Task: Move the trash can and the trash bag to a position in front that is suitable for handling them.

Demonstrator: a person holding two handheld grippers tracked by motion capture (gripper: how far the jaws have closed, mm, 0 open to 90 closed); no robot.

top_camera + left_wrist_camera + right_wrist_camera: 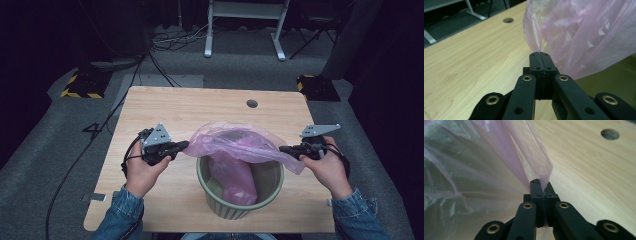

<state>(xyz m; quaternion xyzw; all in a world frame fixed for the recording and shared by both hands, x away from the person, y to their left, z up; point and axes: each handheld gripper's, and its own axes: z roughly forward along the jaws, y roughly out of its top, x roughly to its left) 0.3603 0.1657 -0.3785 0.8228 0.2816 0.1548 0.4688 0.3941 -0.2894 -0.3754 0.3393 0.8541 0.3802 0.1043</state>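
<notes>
A thin pink plastic bag (pixel 235 145) is stretched over a round green bin (pixel 240 202) near the table's front edge, its lower part hanging inside the bin. My left gripper (pixel 184 146) is shut on the bag's left edge, just left of the bin's rim. In the left gripper view the film (pixel 584 32) runs out from between the pressed jaws of my left gripper (pixel 539 54). My right gripper (pixel 283 149) is shut on the bag's right edge, right of the rim. The right gripper view has that edge (pixel 534 157) pinched in my right gripper (pixel 539 182).
The wooden table (pixel 165 107) has a round cable hole (pixel 252 103) near its far edge. Beyond it stand a white desk frame (pixel 245 25) and loose cables (pixel 175 40) on grey floor. Yellow-black striped blocks (pixel 80 86) sit at the far corners.
</notes>
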